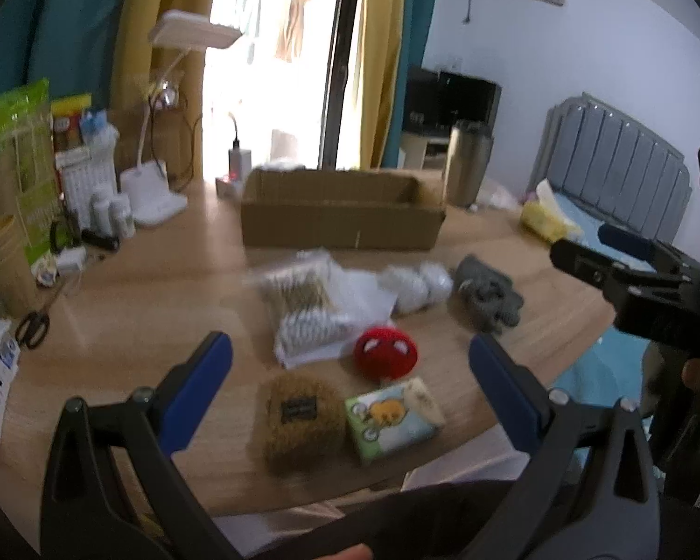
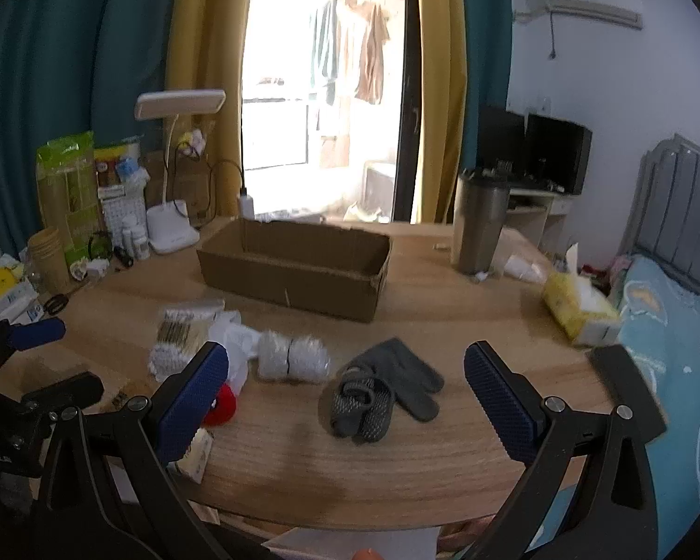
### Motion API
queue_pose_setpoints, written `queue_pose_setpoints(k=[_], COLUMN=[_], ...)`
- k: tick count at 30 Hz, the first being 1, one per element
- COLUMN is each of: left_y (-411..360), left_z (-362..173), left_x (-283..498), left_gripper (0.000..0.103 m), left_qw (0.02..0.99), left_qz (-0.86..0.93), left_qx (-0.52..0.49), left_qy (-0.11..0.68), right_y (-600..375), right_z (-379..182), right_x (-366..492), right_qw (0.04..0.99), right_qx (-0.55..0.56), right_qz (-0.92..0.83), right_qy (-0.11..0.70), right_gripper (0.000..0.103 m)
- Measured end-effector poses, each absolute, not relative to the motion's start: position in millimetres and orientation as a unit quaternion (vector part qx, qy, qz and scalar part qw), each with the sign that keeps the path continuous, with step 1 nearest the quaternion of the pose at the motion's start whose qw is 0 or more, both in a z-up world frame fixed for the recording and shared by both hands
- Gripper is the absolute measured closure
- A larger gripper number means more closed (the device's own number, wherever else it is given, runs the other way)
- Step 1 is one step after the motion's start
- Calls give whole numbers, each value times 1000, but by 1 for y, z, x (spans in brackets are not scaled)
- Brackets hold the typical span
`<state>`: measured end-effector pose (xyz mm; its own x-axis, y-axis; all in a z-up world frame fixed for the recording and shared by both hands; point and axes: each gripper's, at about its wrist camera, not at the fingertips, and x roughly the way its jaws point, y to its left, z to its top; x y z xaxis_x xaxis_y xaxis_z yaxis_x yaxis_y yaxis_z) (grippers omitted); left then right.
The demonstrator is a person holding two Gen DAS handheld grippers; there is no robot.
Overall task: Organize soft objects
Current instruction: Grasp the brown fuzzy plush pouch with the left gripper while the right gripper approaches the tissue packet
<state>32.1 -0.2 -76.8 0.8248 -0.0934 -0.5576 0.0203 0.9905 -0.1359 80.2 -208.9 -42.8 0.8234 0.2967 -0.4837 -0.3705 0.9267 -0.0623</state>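
Soft things lie on the wooden table in front of an open cardboard box (image 1: 345, 219) (image 2: 298, 266). In the left wrist view I see a brown fuzzy pouch (image 1: 301, 422), a red plush ball (image 1: 385, 351), a small tissue pack (image 1: 394, 415), bagged items (image 1: 303, 298), white fluffy balls (image 1: 415, 285) and grey gloves (image 1: 487, 296). My left gripper (image 1: 350, 396) is open and empty above the pouch. My right gripper (image 2: 345, 396) is open and empty above the grey gloves (image 2: 382, 387); the white balls (image 2: 294, 357) lie left of them.
A metal tumbler (image 2: 480, 224) stands right of the box. A yellow tissue pack (image 2: 578, 308) sits at the table's right edge by the bed. A desk lamp (image 2: 172, 228), bottles, packets and scissors (image 1: 32, 329) crowd the left side.
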Motion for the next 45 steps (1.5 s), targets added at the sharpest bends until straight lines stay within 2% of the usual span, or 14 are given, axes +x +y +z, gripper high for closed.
queue_pose_setpoints(k=[14,16,19,22,23,24,32,45], left_y=[29,33,35,37,38,38,45,71], left_z=[-143,-147,-150,-152,-154,-156,-153,-139], left_x=[59,59,60,58,58,59,51,33], left_gripper=[3,12,16,31,44,50,56,57], left_qw=[919,916,916,914,913,910,915,925], left_qz=[15,14,6,-7,-7,-8,-16,-4], left_qx=[-88,-92,-95,-105,-103,-102,-114,-122], left_qy=[385,390,390,391,396,401,387,360], right_y=[-189,-188,-185,-181,-179,-176,-147,-102], right_z=[-82,-86,-89,-88,-87,-87,-95,-119], right_x=[94,97,97,95,94,92,82,85], right_qw=[926,924,922,919,919,918,897,866], right_qx=[-85,-85,-88,-91,-93,-95,-107,-126], right_qz=[208,207,209,216,220,224,267,305], right_qy=[303,309,315,315,314,314,335,376], right_gripper=[0,0,0,0,0,0,0,0])
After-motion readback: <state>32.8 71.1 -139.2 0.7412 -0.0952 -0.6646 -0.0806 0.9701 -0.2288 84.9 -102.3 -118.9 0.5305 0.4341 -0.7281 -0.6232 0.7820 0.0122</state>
